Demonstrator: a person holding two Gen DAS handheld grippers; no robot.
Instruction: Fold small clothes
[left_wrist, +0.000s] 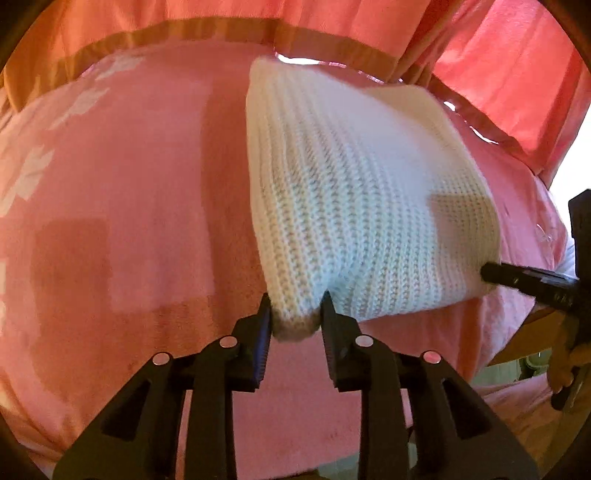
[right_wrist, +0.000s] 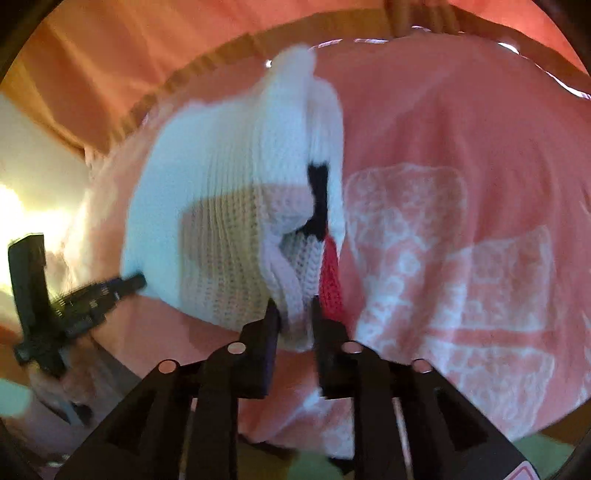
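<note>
With the left tongs and right tongs each narrowly pinching a near corner of the white knit, keep both grips level while folding forward.

Both claws are matte black plastic, with round silver bolts at the finger joints

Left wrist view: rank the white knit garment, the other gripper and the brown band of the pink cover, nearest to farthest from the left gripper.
1. White knit garment, its corner between the left gripper's fingers.
2. Right gripper, at the garment's right edge.
3. Brown band, along the cover's far top.
</note>
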